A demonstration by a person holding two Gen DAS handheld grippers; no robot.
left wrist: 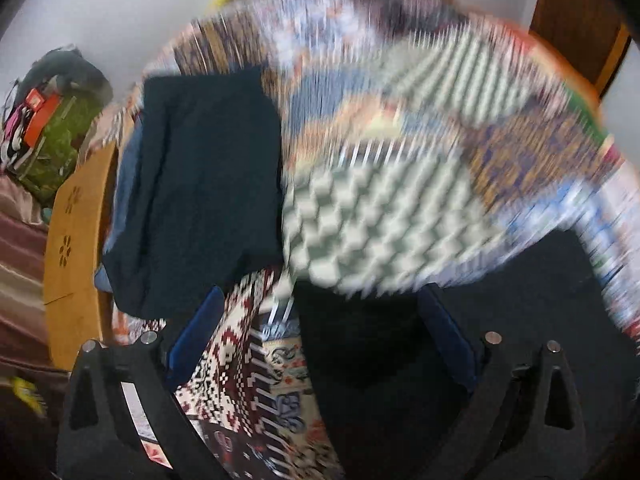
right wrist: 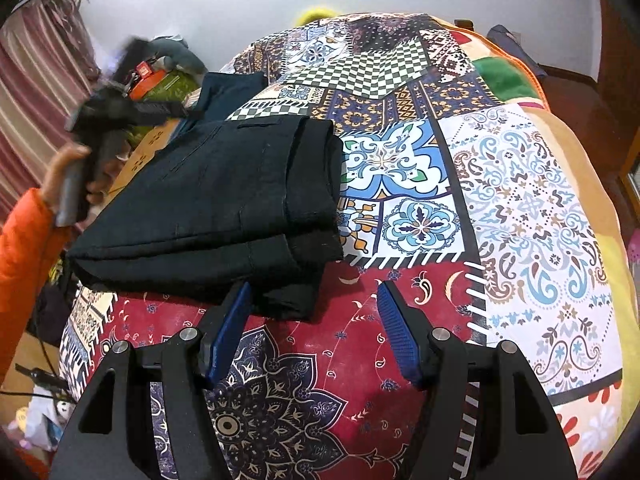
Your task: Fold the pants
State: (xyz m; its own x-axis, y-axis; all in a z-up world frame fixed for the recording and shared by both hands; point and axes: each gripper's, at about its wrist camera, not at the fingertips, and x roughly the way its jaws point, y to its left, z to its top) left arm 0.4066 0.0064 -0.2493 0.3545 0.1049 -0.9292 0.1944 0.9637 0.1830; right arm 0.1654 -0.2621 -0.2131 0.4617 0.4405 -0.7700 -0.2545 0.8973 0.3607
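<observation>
The black pants [right wrist: 224, 200] lie folded into a thick rectangle on the patchwork bedspread [right wrist: 520, 208]. My right gripper [right wrist: 314, 294] is open and empty just in front of the fold's near edge, its left finger [right wrist: 234, 320] touching the cloth. The left gripper [right wrist: 120, 112] shows blurred at the far left of the right wrist view, held in a hand above the bed's edge. In the left wrist view my left gripper [left wrist: 320, 304] is open, with black cloth [left wrist: 380, 352] below it and a stack of dark folded clothes [left wrist: 200, 184] ahead.
The bedspread [left wrist: 400, 160] is motion-blurred in the left wrist view. A wooden board [left wrist: 76, 240] edges the bed. A green bag with an orange item [left wrist: 52, 132] sits beyond it. Striped curtains [right wrist: 32, 80] hang at left. A dark wooden door [left wrist: 576, 20] is at the right.
</observation>
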